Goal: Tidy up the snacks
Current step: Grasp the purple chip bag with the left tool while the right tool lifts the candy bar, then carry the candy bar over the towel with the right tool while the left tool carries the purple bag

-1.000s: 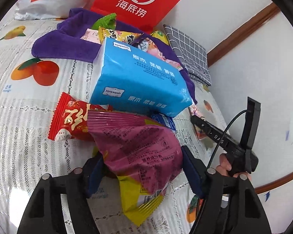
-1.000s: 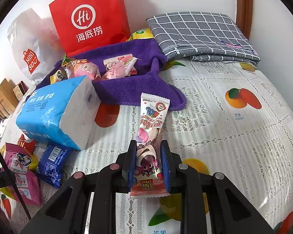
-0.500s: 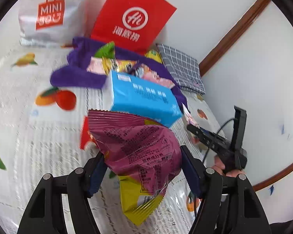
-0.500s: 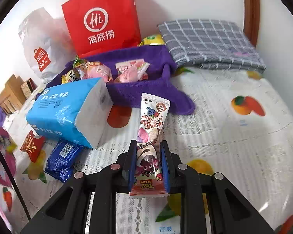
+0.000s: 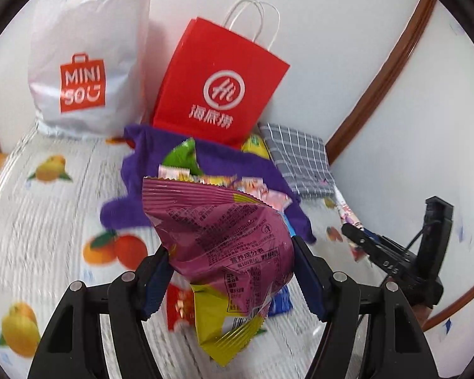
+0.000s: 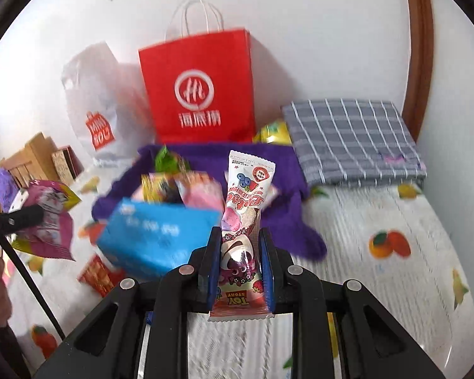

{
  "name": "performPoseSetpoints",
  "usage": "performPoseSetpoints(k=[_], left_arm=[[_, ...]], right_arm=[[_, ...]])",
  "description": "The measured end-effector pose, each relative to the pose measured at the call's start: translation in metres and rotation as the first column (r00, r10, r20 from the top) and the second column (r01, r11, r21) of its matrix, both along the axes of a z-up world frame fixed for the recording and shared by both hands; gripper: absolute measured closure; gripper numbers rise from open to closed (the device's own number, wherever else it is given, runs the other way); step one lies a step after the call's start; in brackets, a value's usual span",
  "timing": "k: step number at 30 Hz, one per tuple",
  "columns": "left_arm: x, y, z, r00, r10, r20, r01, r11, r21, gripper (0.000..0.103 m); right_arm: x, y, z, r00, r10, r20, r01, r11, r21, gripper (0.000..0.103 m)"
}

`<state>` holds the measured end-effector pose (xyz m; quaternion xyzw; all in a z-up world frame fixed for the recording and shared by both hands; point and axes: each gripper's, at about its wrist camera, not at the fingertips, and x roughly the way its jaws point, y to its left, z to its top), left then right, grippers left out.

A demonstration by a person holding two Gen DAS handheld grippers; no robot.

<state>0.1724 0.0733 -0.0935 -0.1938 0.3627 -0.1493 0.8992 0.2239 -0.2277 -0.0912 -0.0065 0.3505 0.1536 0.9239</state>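
In the left wrist view, the left hand-held gripper [image 5: 229, 279] grasps a puffy magenta-and-yellow snack bag [image 5: 224, 240] between its blue pads, above the fruit-print bed [image 5: 41, 221]. Beyond it a purple towel [image 5: 136, 170] carries more snacks near the far edge, where a red paper bag [image 5: 218, 85] and a white plastic bag [image 5: 88, 57] stand against the wall. In the right wrist view, the right hand-held gripper [image 6: 240, 267] is clenched on a long pink-and-white snack packet [image 6: 245, 218], upright over the bed, with a blue tissue pack [image 6: 154, 237] just to its left and a folded grey checked cloth [image 6: 354, 139] at the far right corner.
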Motion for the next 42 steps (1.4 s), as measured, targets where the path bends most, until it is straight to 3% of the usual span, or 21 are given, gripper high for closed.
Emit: performPoseSetpoints(k=[6, 17, 30, 42], left_arm=[[0.035, 0.007, 0.012, 0.999, 0.031, 0.013, -0.031, 0.999, 0.024, 0.034], [0.081, 0.008, 0.017, 0.993, 0.106, 0.052, -0.109, 0.991, 0.072, 0.034], [0.093, 0.022, -0.02, 0.99, 0.143, 0.012, -0.143, 0.986, 0.083, 0.034], [0.093, 0.025, -0.026, 0.984, 0.175, 0.017, -0.176, 0.981, 0.075, 0.034]], right_arm=[[0.028, 0.02, 0.029, 0.998, 0.01, 0.059, -0.012, 0.999, 0.03, 0.08], [0.077, 0.047, 0.043, 0.995, 0.039, 0.096, -0.044, 0.998, 0.048, 0.08], [0.109, 0.028, -0.021, 1.0, -0.013, -0.014, 0.014, 0.999, 0.037, 0.08], [0.115, 0.016, -0.032, 0.999, -0.046, 0.019, 0.045, 0.998, 0.052, 0.08]])
